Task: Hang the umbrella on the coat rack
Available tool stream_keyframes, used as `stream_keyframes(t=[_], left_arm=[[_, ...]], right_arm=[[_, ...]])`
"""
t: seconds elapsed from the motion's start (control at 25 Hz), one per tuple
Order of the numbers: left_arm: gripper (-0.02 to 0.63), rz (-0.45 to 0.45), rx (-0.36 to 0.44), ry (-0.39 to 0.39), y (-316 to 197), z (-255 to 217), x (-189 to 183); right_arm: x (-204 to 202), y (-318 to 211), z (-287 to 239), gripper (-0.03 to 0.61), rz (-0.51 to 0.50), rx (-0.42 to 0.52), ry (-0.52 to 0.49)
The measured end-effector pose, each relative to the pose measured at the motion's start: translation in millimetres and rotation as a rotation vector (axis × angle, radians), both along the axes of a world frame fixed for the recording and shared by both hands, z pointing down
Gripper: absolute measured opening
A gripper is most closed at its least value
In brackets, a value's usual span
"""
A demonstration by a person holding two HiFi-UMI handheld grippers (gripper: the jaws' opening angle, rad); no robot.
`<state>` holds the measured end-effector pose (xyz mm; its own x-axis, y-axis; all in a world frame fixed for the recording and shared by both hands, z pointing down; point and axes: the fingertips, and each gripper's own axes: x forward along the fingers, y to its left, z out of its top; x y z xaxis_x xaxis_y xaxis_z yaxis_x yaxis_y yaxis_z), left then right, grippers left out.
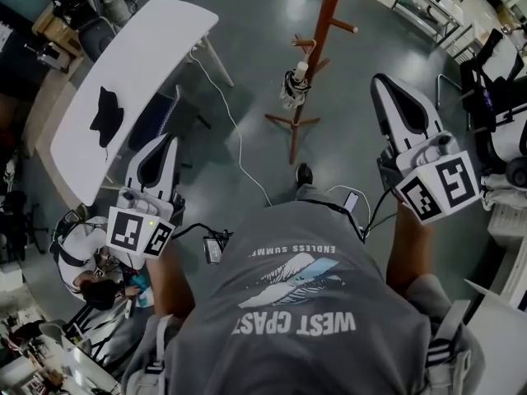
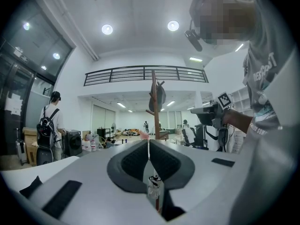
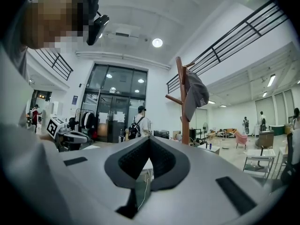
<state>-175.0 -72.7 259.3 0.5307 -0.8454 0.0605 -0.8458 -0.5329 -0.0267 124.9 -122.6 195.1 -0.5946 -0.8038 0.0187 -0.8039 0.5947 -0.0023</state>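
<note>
A folded dark umbrella [image 1: 294, 85] with a pale handle hangs from a peg of the brown wooden coat rack [image 1: 326, 23], which stands on the grey floor ahead of me. The left gripper view shows the umbrella [image 2: 160, 95] high on the rack's pole [image 2: 153, 111], and so does the right gripper view, with the umbrella [image 3: 196, 93] beside the pole [image 3: 183, 107]. My left gripper [image 1: 168, 140] is held level at the lower left, jaws shut and empty [image 2: 148, 142]. My right gripper [image 1: 381, 82] is raised at the right, short of the rack, also shut on nothing [image 3: 149, 138].
A white table [image 1: 156, 48] with a black item [image 1: 106, 115] stands at the left. A white cable [image 1: 240, 142] runs over the floor towards my feet. Metal shelving [image 1: 428, 2] and equipment sit at the right. A person with a backpack [image 2: 48, 125] stands far off.
</note>
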Motion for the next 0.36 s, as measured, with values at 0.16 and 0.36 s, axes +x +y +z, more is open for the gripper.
stream_keyframes(t=[0.16,0.36], left_arm=[[0.023,0.005,-0.002,0.001,-4.2,0.3,2.9],[0.023,0.006,-0.005,0.0,-7.1,0.0,7.2]], right_arm=[[1.3,-2.8,1.7,0.028,0.0,-0.008,0.0],[4.5,-5.3,2.0,0.028,-0.003,-0.014,-0.003]])
